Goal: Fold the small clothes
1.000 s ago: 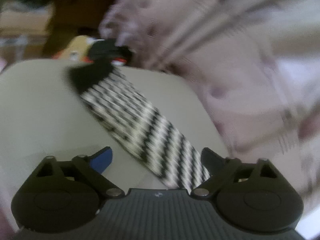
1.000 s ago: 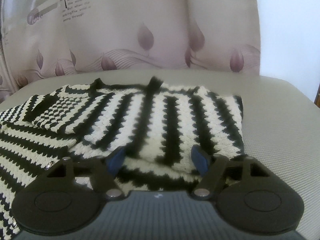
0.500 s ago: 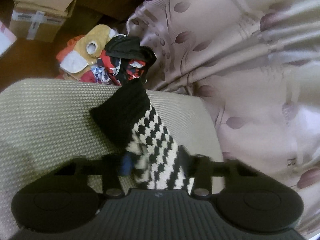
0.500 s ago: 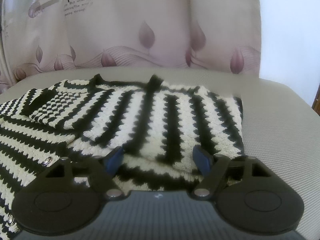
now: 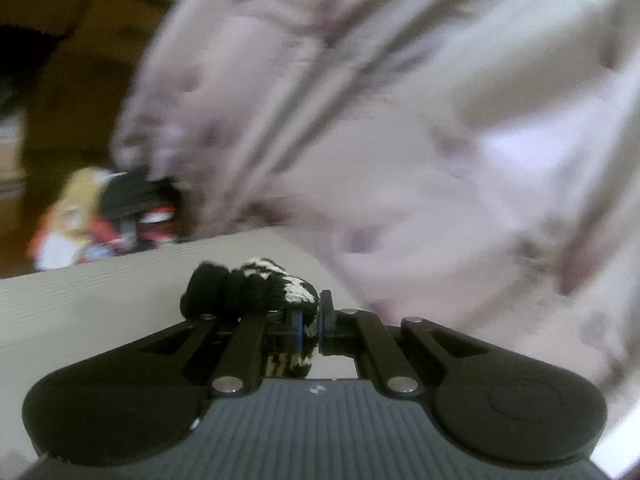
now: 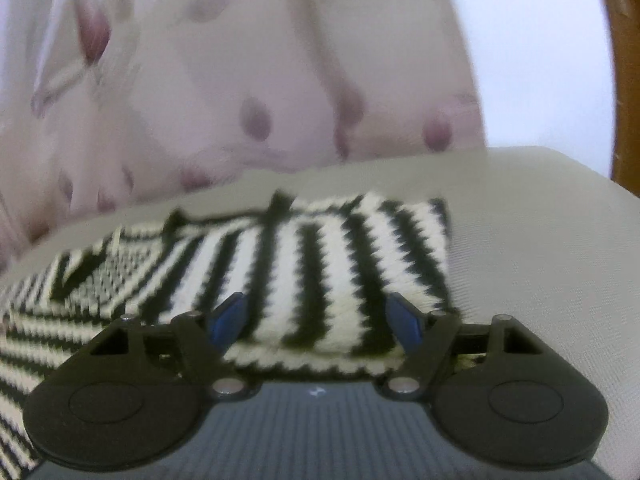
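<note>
The left tongs [image 5: 311,322] were clenched on the black cuff of the sweater's sleeve [image 5: 248,286], probably to carry it across the body. The right tongs [image 6: 316,316] hung released over the striped knit sweater [image 6: 320,256], lying partly folded on the grey cushion [image 6: 540,248].
</note>
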### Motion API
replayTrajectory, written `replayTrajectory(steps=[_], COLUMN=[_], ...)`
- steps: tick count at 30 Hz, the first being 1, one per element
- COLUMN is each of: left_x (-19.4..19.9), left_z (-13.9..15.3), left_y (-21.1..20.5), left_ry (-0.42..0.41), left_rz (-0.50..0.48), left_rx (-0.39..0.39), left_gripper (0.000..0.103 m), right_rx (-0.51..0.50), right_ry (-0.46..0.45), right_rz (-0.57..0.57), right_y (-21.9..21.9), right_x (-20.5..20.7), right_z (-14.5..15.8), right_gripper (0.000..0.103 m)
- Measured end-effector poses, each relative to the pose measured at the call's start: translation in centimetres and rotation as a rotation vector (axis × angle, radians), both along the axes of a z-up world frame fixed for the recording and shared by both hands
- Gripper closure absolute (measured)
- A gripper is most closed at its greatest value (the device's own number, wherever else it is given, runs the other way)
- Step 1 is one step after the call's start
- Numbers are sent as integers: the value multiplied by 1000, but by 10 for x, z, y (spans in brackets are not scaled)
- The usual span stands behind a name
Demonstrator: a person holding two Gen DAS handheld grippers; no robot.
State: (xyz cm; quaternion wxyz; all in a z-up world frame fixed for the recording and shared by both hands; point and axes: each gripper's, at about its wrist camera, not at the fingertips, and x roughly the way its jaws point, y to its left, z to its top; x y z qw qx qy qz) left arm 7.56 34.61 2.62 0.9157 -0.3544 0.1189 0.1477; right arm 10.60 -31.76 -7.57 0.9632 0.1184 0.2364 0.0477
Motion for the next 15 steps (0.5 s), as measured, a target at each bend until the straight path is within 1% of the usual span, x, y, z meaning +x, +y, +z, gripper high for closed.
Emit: replayTrajectory(steps=[4, 8, 12, 15], left_x=[30, 57, 83, 101], left_z=[36, 57, 65, 58], left_y=[-63, -132, -205, -265], left_ry=[-57, -82, -90, -76], left_rz=[-132, -264, -397, -504], left_rx=[25, 31, 37, 48], left_gripper=[98, 98, 98, 98], right_rx=[82, 125, 159, 193], right_ry=[-43, -57, -70, -83], right_rz=[-26, -42, -55, -70], right_y=[-15, -24, -30, -35], right_x=[-8, -10, -14, -16], right_z=[1, 1, 0, -2], right_gripper=[26, 26, 26, 26])
